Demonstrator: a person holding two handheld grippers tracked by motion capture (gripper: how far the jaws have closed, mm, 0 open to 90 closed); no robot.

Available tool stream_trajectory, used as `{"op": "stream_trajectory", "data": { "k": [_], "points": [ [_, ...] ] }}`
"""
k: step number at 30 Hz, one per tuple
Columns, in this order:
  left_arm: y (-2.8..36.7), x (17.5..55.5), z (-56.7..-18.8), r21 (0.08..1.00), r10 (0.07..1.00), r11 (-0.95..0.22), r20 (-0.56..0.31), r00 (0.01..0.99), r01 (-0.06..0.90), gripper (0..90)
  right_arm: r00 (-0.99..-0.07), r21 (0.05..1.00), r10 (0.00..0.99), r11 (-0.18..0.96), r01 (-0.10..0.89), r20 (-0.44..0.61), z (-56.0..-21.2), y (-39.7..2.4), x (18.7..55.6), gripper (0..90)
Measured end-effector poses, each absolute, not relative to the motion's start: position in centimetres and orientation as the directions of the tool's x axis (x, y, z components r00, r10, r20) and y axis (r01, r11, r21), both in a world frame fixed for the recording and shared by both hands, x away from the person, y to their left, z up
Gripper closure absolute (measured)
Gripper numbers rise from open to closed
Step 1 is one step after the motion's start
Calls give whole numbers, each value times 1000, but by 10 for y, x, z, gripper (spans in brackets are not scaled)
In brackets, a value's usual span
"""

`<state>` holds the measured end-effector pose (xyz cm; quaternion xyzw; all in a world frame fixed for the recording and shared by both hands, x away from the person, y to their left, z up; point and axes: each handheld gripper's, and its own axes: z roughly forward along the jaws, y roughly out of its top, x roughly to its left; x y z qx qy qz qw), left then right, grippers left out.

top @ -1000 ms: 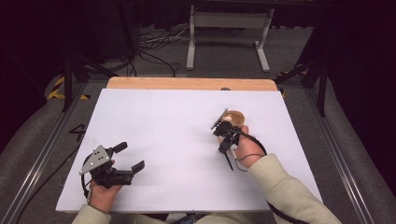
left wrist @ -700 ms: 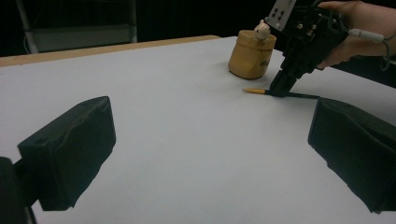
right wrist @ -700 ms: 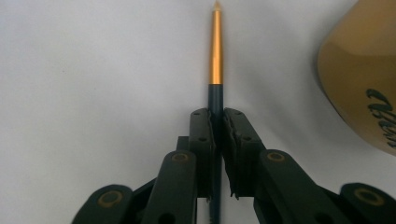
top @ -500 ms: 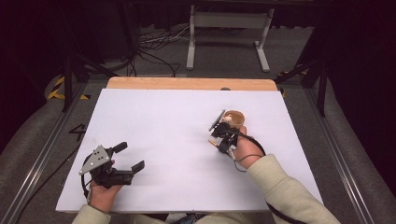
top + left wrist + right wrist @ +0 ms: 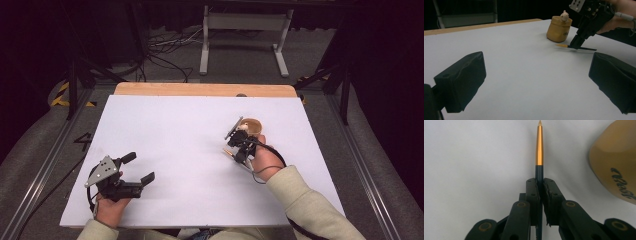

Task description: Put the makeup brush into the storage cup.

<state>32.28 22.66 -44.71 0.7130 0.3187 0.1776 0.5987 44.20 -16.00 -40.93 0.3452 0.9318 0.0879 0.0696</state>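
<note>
Pen [image 5: 539, 147]: dark barrel with a gold front section and a fine tip; gripped on its barrel by the right gripper [image 5: 539, 185], whose jaws are closed tight on it. The gold end projects straight ahead of the jaws; the tail runs back between them. In the left gripper view the pen [image 5: 574, 47] is seen lying flat and low at the desk [image 5: 519, 62], whether touching or just above cannot be told.

Pot [image 5: 559, 28]: yellow-brown, lettered on its side, a small figure at its rim; stands on the desk just beyond and to one side of the right jaws, apart from the pen tip.

Left gripper [image 5: 136, 169]: rests low on the desk, well apart from pen and pot; jaws wide open, nothing between them.

Progress, as judged: the grasp on the pen is made. The pen is not yet lifted clear or carried to the pot, and placing it there is judged to remain.
</note>
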Motion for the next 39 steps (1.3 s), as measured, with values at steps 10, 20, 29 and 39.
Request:
{"op": "stream_trajectory", "data": {
  "k": [10, 20, 29, 39],
  "points": [
    [226, 323, -447, 966, 669, -80, -130, 732, 245, 18, -767, 344, 635, 743, 575, -90, -376, -163, 431, 833],
    [226, 323, -447, 966, 670, -82, -128, 731, 244, 19, -763, 500, 634, 705, 504, -124, -350, -167, 416, 833],
    [226, 323, -447, 966, 670, -81, -130, 730, 247, 20, -747, 612, 656, 637, 468, -111, -332, -176, 408, 834],
    [226, 323, -448, 966, 671, -78, -133, 729, 248, 20, -729, 740, 676, 544, 395, -107, -326, -188, 398, 833]
  ]
}}
